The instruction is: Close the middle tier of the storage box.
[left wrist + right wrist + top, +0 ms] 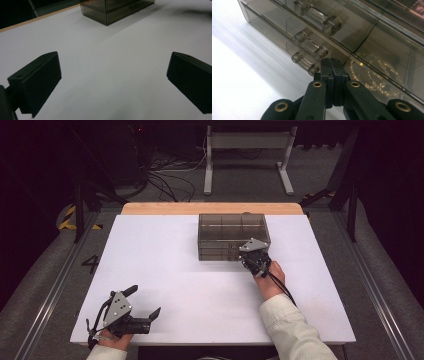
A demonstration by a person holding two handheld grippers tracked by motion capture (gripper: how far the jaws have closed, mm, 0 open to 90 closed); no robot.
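Note:
A smoky see-through drawer box (232,237) stands at the back middle of the white table (200,290). My right gripper (247,257) is at the box's front right corner, held by a hand in a pale sleeve. In the right gripper view its jaws (331,62) are shut together with nothing between them, their tips just right of the lowest drawer handle (305,63). Two more clear handles (310,45) sit above it. Something thin and glittering gold (374,75) shows through a drawer front. My left gripper (144,301) rests near the front left corner, wide open (113,67) over bare table.
A strip of wooden edge (210,208) runs behind the white board. Beyond it on the floor are a white metal frame (247,155) and loose cables (170,180). The box (112,10) lies far off from the left gripper, with bare tabletop between.

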